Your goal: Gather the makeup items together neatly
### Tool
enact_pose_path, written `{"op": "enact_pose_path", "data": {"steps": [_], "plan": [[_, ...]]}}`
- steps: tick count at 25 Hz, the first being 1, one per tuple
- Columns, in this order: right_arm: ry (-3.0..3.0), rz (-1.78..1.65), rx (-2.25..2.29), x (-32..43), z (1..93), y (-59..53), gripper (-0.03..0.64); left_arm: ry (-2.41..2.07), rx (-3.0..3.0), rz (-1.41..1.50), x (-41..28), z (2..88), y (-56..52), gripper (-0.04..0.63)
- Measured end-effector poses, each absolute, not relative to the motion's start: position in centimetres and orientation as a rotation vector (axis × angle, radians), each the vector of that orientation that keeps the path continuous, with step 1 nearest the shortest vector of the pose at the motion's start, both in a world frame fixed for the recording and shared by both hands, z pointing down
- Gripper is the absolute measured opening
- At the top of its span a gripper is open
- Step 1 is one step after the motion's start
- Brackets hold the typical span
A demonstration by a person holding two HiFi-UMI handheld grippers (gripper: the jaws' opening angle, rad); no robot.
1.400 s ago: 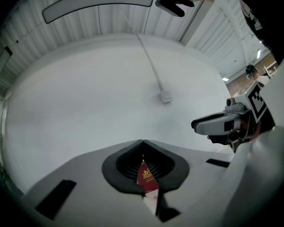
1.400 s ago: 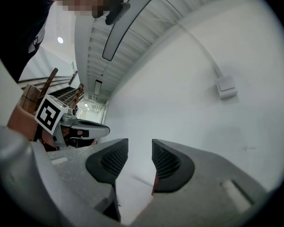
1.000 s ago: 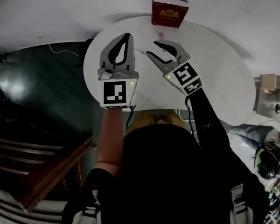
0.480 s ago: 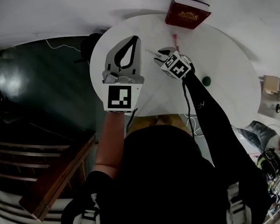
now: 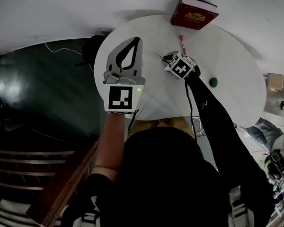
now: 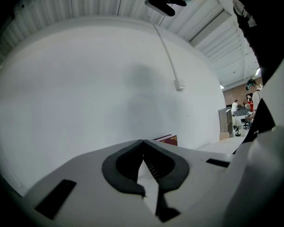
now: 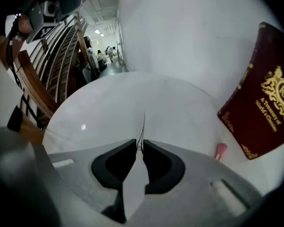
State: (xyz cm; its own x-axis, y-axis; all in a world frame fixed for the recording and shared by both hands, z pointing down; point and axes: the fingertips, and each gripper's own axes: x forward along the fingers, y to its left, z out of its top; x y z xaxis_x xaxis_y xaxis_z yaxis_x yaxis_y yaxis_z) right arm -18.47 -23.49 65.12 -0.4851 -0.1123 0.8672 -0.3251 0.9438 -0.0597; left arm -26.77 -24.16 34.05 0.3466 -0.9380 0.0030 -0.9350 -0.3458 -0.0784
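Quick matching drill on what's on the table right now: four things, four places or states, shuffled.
1 book
2 pink stick
3 green round thing
4 thin dark stick

a held in the right gripper
b table's far edge
c table's right side
d close to the book

Pairs: 1-b, 2-d, 3-c, 4-a. Its jaws have just been closing on that stick.

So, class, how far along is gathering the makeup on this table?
Done: nothing yet; the slim pink stick and dark green round blob lie apart on the round white table. In hand: the right gripper has just been closing its jaws on a thin dark wand. Remaining: grouping everything.
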Motion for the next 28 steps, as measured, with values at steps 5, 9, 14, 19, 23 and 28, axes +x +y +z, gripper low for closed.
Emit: {"op": "enact_pose_path", "data": {"steps": [5,9,14,19,23,28], "plan": [[-2.284,0.382,0.636,-18.0,58.1,-25.8,0.051,1.752,-2.545,-0.153,-26.4,34.9,-24.2,0.008],[-2.473,0.435,0.893,-15.9,50.4,-26.7,0.051,1.727,-2.554,-0.132,-25.0,33.9,-24.4,0.008],[-2.645,0.430,1.165,-11.2,41.3,-26.2,0.051,1.666,-2.565,-0.140,-21.8,32.6,-24.5,0.008],[-2.687,0.319,1.422,-5.7,34.9,-24.4,0.052,1.565,-2.566,-0.063,-18.0,29.9,-24.2,0.008],[-2.668,0.216,1.581,-1.2,32.1,-23.3,0.052,1.510,-2.536,-0.118,-15.3,29.5,-24.2,0.008],[-2.626,0.263,1.661,2.8,32.4,-22.4,0.052,1.440,-2.546,-0.113,-11.4,28.7,-23.5,0.008]]}}
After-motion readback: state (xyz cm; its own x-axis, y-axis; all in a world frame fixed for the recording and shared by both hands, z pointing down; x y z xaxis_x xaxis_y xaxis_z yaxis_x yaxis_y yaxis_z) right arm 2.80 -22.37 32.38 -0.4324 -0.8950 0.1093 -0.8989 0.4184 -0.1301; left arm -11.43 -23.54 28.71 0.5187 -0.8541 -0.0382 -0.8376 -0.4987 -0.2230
